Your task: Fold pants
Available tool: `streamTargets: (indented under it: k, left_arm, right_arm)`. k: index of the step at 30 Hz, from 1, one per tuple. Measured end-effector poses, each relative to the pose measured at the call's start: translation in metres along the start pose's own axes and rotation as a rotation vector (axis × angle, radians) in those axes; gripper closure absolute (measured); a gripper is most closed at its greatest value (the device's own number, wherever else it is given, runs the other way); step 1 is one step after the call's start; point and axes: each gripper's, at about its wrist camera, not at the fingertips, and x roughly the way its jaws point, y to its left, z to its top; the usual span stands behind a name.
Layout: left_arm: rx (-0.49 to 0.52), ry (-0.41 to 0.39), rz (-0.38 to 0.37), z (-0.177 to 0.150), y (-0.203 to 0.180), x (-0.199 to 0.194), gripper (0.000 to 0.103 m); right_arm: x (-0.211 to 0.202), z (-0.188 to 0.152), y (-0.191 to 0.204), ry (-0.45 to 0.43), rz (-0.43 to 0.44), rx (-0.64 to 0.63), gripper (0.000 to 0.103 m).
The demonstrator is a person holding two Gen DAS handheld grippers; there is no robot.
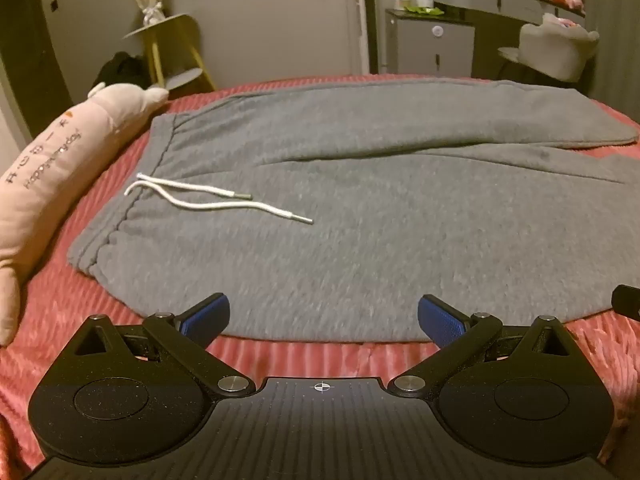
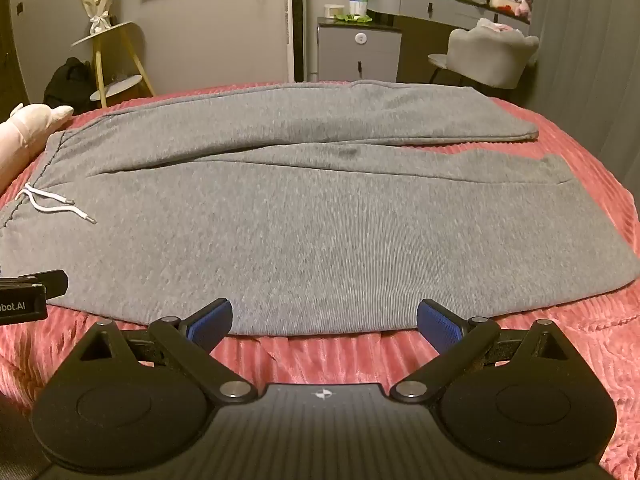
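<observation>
Grey sweatpants (image 1: 360, 208) lie flat on a red ribbed bedspread (image 1: 300, 356), waistband to the left, legs running to the right. A white drawstring (image 1: 208, 198) lies loose near the waistband. The pants also show in the right wrist view (image 2: 320, 220), with the drawstring (image 2: 52, 206) at the left and the leg cuffs at the right. My left gripper (image 1: 323, 318) is open, just above the near edge of the pants. My right gripper (image 2: 324, 320) is open at the near edge, further along the leg. Both are empty.
A long pink plush toy (image 1: 52, 168) lies along the left of the bed, next to the waistband. Beyond the bed stand a yellow side table (image 1: 172, 52), a grey cabinet (image 1: 432, 46) and a grey chair (image 2: 492, 56). The left gripper's body (image 2: 28, 292) shows at the right view's left edge.
</observation>
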Motion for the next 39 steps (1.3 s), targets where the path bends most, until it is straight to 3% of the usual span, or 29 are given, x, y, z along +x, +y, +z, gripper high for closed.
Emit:
streamTargets:
  k: [39]
  left_arm:
    - [-0.018,0.021,-0.009,-0.0015,0.0022,0.0028,0.000]
  right_arm:
    - [0.0037,-0.0009,-0.0003,0.009,0.015,0.018,0.004]
